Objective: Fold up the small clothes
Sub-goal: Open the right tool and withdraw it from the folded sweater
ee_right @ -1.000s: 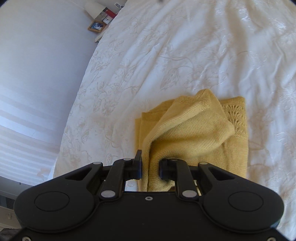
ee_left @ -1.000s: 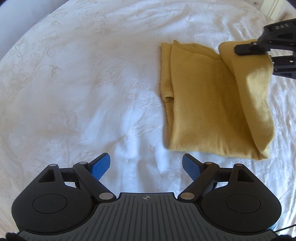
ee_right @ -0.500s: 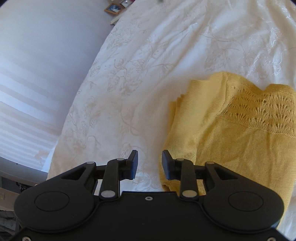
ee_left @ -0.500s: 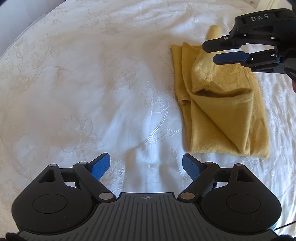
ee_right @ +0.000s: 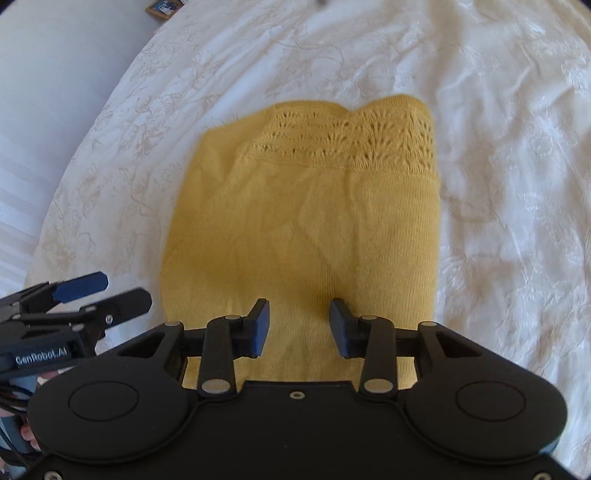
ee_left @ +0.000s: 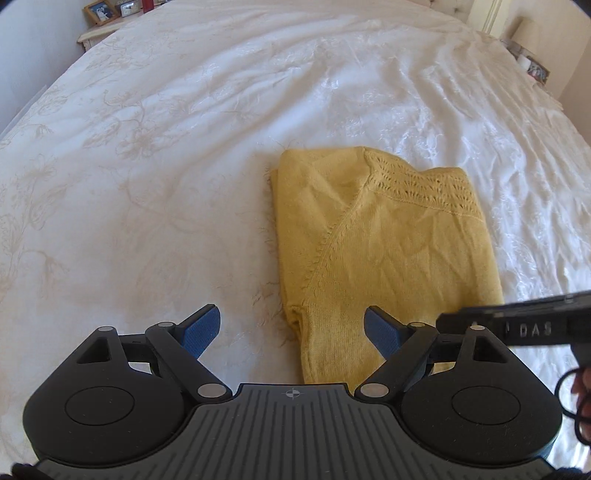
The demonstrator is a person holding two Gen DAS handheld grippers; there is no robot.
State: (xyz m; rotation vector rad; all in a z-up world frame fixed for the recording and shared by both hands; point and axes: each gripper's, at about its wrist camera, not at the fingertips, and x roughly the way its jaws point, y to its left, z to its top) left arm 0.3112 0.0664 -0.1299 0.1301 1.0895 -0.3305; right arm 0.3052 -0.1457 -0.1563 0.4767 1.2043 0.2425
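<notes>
A yellow knitted garment [ee_left: 388, 240] [ee_right: 303, 221] lies folded into a flat rectangle on the white embroidered bedspread [ee_left: 147, 184] [ee_right: 498, 184], with its lace band at the far end. My left gripper [ee_left: 291, 317] [ee_right: 122, 290] is wide open over the garment's near left corner, with nothing pinched. My right gripper [ee_right: 299, 308] hovers over the garment's near end. Its jaws are opening, and only flat cloth shows beneath the gap. One black finger [ee_left: 480, 317] of the right gripper reaches in from the right in the left wrist view.
A bedside table with picture frames [ee_left: 99, 14] [ee_right: 162, 5] stands at the bed's far left corner. A lamp [ee_left: 524, 29] and more frames are at the far right. The bed's left edge drops to a pale wall [ee_right: 55, 92]. Part of a hand [ee_left: 581, 384] holds the right gripper.
The right gripper carried a fold of the garment across, let it go and drew back to the near end. The garment now lies flat. The left gripper shifted toward the garment, staying open.
</notes>
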